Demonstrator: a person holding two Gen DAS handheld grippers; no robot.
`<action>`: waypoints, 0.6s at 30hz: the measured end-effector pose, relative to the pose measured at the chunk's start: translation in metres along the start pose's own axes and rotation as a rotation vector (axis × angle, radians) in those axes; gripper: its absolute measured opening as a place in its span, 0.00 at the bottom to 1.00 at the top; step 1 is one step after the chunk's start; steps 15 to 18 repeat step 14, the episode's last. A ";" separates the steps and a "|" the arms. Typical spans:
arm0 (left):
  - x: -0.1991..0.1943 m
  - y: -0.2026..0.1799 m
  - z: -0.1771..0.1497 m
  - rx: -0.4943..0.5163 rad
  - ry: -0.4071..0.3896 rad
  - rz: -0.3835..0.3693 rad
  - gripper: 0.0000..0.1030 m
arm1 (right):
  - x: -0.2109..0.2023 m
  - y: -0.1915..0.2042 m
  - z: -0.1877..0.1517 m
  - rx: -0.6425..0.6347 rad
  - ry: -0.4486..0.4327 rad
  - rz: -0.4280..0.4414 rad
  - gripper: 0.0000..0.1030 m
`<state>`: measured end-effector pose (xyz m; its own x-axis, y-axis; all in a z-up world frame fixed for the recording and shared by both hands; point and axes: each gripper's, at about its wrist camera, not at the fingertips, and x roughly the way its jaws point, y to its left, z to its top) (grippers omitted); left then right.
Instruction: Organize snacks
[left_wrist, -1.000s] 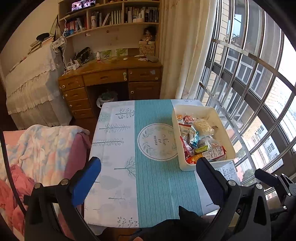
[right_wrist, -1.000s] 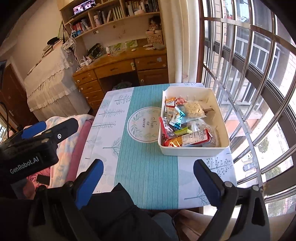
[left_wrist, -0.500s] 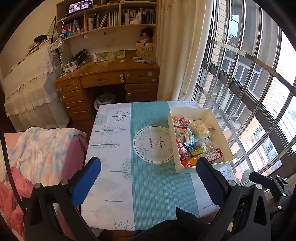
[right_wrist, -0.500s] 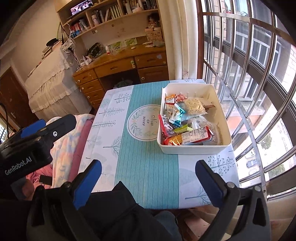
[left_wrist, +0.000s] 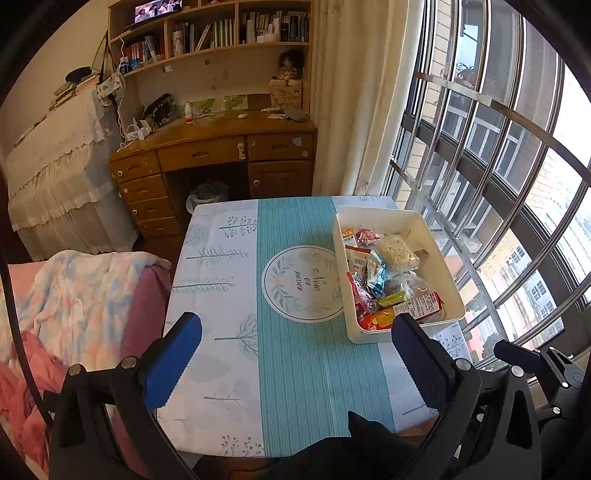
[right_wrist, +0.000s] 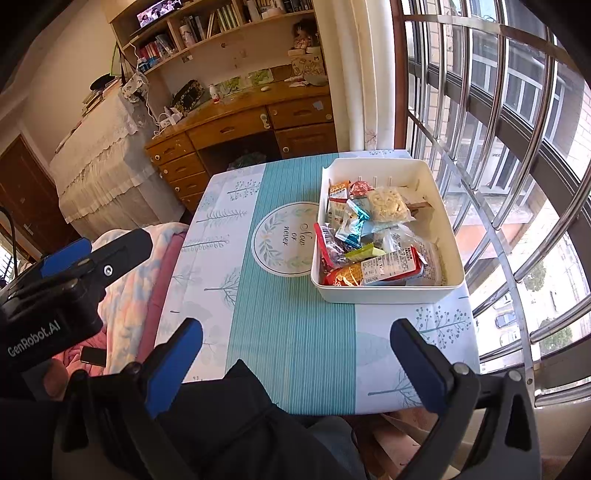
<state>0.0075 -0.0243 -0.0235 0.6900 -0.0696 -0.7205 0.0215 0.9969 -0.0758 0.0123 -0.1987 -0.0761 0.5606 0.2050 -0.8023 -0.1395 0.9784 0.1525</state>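
White bin (right_wrist: 384, 291) far right on table (right_wrist: 295, 332), snacks (right_wrist: 369, 236) all piled inside. Left gripper (left_wrist: 295, 354) and right gripper (right_wrist: 295, 354) both wide open, holding nothing. Packets probably light, crinkly, slippery; rice cake (right_wrist: 388, 205) looks crushable, so pinch sealed edges.

table (right_wrist: 295, 332): 1 | white bin (right_wrist: 388, 291): 1, far right | snack packets (right_wrist: 373, 236): too piled to count | grippers: 2 – left gripper (left_wrist: 295, 347), right gripper (right_wrist: 295, 347)
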 end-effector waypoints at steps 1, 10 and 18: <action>0.001 -0.001 -0.001 -0.001 0.002 0.000 0.99 | 0.000 0.000 0.000 0.000 0.001 -0.001 0.99; 0.010 -0.006 -0.004 -0.006 0.023 -0.002 0.99 | 0.008 -0.007 0.003 -0.007 0.021 0.012 0.99; 0.010 -0.006 -0.003 -0.005 0.024 -0.001 0.99 | 0.010 -0.011 0.005 -0.007 0.027 0.016 0.99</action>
